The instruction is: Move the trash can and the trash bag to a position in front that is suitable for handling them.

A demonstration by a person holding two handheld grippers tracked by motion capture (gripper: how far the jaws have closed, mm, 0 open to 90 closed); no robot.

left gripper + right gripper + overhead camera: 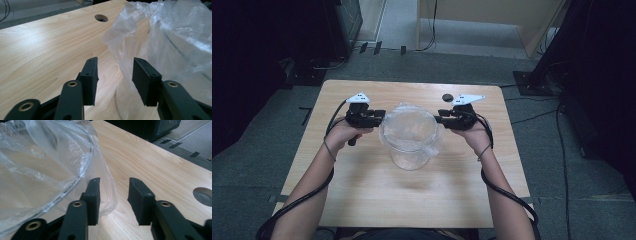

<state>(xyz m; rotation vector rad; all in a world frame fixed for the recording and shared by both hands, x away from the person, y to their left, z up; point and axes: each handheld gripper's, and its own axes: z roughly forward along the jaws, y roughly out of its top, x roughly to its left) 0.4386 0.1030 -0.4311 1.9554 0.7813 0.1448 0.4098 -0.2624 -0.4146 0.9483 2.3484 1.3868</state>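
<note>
Spread, pinching nothing, each hand-held gripper, left [381, 118] and right [438, 120], flanks the clear container [410, 150] lined with a plastic bag [408, 125] on the bench [377, 195].

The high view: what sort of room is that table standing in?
Probably a lab or workshop set up for recording. A small wooden table stands on grey carpet, with loose cables across the floor and a dark equipment stand beside it.
</note>
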